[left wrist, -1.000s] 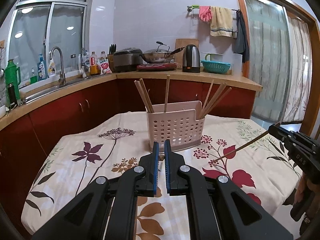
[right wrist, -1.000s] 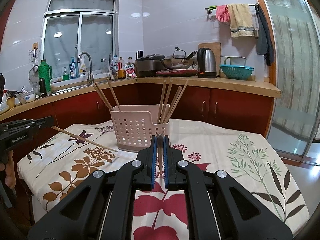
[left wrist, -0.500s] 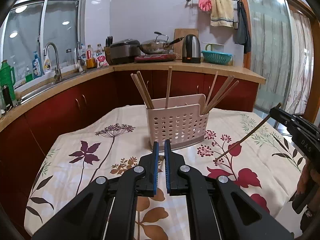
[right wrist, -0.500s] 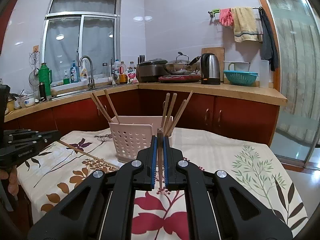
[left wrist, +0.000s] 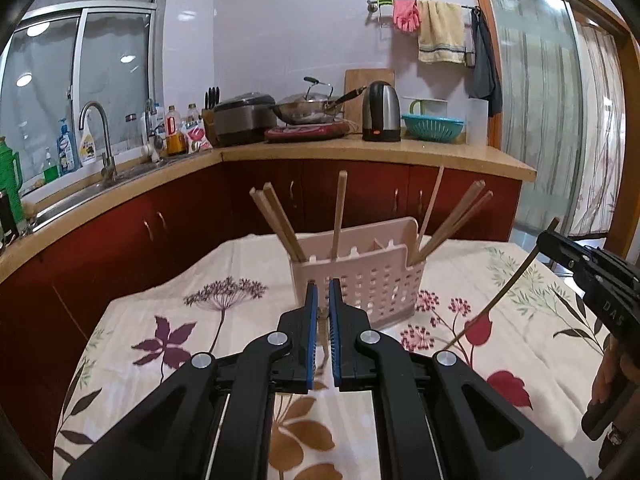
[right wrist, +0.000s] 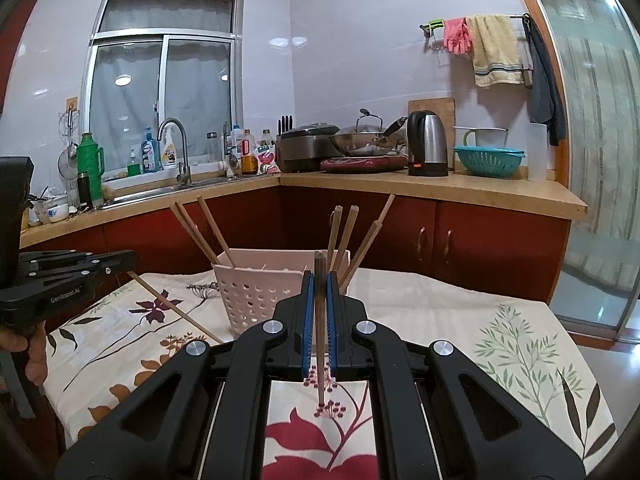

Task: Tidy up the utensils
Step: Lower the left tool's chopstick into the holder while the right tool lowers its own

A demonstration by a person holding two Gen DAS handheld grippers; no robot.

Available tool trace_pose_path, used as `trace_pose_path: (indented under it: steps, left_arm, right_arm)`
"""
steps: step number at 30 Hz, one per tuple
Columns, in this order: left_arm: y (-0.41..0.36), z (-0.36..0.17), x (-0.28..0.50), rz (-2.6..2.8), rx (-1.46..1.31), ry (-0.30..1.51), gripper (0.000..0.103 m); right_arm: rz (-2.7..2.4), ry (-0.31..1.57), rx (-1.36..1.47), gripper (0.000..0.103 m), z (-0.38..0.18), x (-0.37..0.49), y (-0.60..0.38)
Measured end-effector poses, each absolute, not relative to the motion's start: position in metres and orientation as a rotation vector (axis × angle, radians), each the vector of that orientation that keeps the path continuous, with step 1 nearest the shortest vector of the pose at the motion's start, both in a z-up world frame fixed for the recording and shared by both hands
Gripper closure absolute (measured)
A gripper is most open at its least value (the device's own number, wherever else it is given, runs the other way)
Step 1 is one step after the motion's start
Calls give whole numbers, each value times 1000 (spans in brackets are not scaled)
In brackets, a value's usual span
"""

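- The left gripper (left wrist: 323, 294) is clamped on a single chopstick (right wrist: 176, 308); from the right wrist view that stick slants down from the jaws to the flowered tablecloth (left wrist: 224, 264), its lower tip just beside the basket's near left corner.
- In the left wrist view only a sliver of that stick shows between the blue pads (left wrist: 313, 300) (most of it is hidden by the fingers themselves).
- The right gripper (right wrist: 320, 282) is likewise clenched, on a second chopstick (right wrist: 319, 320) that stands nearly upright between its pads, top end poking above the fingertips and lower end hanging over the cloth.
- The left wrist view shows this same stick from the side, slanting from the right gripper's jaws down toward a red flower on the cloth.
- The pink perforated utensil basket (left wrist: 372, 280) stands on the table straight beyond both grippers, a little past the fingertips.
- Several chopsticks already lean in it: a pair at the left end (left wrist: 280, 220), one in the middle (left wrist: 340, 212), and a few at the right end (left wrist: 452, 220).
- A person's hand (right wrist: 34, 356) grips the left tool's handle.
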State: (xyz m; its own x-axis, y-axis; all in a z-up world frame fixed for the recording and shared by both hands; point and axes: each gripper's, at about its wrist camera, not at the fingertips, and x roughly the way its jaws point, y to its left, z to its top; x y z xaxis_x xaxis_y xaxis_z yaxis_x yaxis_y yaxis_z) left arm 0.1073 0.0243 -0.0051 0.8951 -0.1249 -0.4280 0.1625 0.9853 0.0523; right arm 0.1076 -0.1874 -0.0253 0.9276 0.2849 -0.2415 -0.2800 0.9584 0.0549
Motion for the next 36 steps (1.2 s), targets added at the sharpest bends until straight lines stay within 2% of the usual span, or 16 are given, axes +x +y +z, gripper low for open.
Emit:
trace_pose_path:
  steps: [23, 36]
  left_arm:
    - [28, 6, 120, -138, 78, 312, 97]
    - [39, 75, 94, -194, 37, 207, 97]
  right_arm:
    - [311, 240, 57, 97, -17, 123, -188]
    - [365, 96, 75, 97, 47, 103, -190]
